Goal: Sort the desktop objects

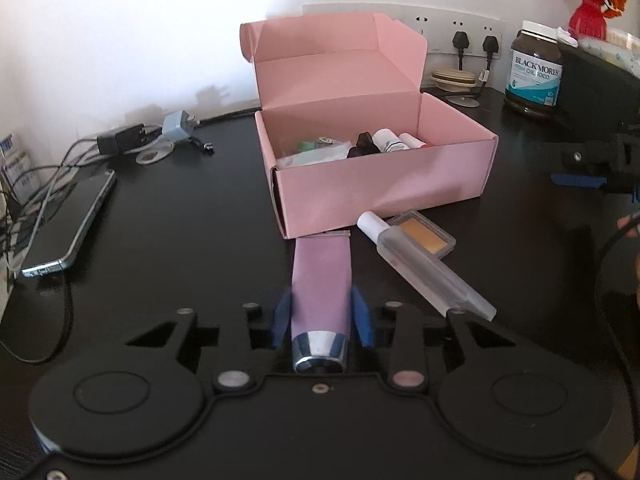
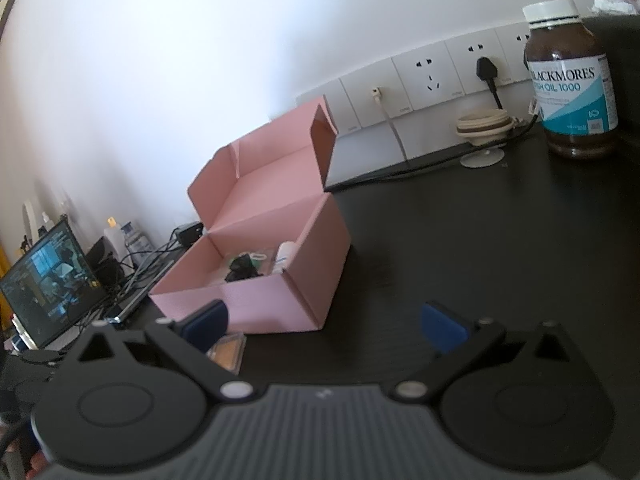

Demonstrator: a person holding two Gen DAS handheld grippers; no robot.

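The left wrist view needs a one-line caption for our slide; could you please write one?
Left gripper shut on a lilac tube lying before the open pink box, beside a frosted bottle.

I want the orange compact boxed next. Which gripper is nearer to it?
Right. The right gripper hangs open with the compact just beside its left finger; the left gripper is shut on the purple tube, farther off.

- The left gripper [image 1: 322, 316] is clamping a lilac tube [image 1: 320, 280].
- A pink box [image 1: 376, 176] is sitting open mid-desk [image 1: 180, 220], a frosted bottle [image 1: 424, 264] lying just before it.
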